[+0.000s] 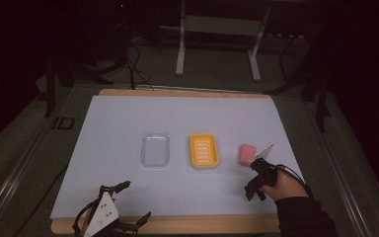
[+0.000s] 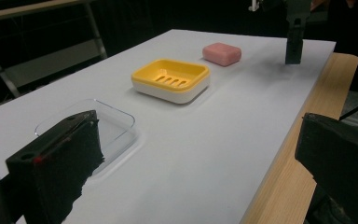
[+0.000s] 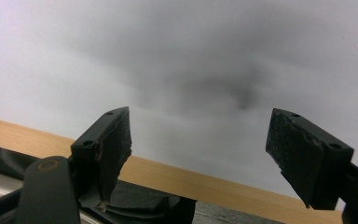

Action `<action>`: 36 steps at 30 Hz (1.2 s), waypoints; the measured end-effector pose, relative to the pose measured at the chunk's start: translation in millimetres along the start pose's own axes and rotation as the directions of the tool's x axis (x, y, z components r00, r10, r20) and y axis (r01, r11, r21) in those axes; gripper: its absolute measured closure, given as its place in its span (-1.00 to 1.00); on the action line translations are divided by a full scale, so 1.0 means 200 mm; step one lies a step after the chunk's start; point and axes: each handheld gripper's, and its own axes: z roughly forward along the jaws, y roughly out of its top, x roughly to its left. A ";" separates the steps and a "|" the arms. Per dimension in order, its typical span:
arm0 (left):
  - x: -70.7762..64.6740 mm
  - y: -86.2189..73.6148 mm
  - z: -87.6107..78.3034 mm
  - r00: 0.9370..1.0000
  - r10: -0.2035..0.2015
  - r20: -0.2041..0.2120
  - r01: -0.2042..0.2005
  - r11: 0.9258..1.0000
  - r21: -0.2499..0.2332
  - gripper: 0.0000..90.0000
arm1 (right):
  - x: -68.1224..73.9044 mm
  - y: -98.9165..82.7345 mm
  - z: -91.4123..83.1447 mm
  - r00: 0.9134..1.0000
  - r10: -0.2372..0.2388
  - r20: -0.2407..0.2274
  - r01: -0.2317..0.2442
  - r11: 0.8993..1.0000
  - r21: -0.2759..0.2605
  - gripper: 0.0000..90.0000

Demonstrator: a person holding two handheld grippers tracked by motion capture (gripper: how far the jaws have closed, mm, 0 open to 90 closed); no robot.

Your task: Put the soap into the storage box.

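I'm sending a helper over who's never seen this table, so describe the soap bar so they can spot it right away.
On the white sheet covering the wooden table, three things sit in a row: a clear plastic tray, a yellow slotted soap dish, then a small pink rounded soap bar. The bar lies farthest right, apart from the dish, and is the row's lone solid pink block.

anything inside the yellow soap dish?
Nothing inside the yellow soap dish: its slotted floor shows bare. The pink soap lies on the white sheet, apart from it. Below the slots, the white base's interior is hidden.
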 end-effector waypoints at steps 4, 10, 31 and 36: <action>0.00 0.00 0.00 1.000 0.004 0.001 -0.004 1.000 0.002 -0.98 | 0.02 0.03 -0.04 1.000 0.008 0.012 -0.007 0.997 -0.071 -0.51; 0.00 0.00 0.00 1.000 0.003 0.002 -0.003 1.000 0.003 -0.98 | 0.04 0.08 -0.09 1.000 0.000 0.020 0.002 0.995 -0.100 -0.52; 0.00 0.00 0.00 1.000 0.000 0.007 0.000 1.000 0.006 -0.98 | -0.02 0.25 -0.26 0.999 0.009 0.036 0.001 0.958 -0.287 -0.76; 0.00 0.00 0.00 1.000 0.000 0.008 0.000 1.000 0.007 -0.98 | -0.04 0.29 -0.27 0.998 0.024 0.051 -0.008 0.955 -0.297 -0.76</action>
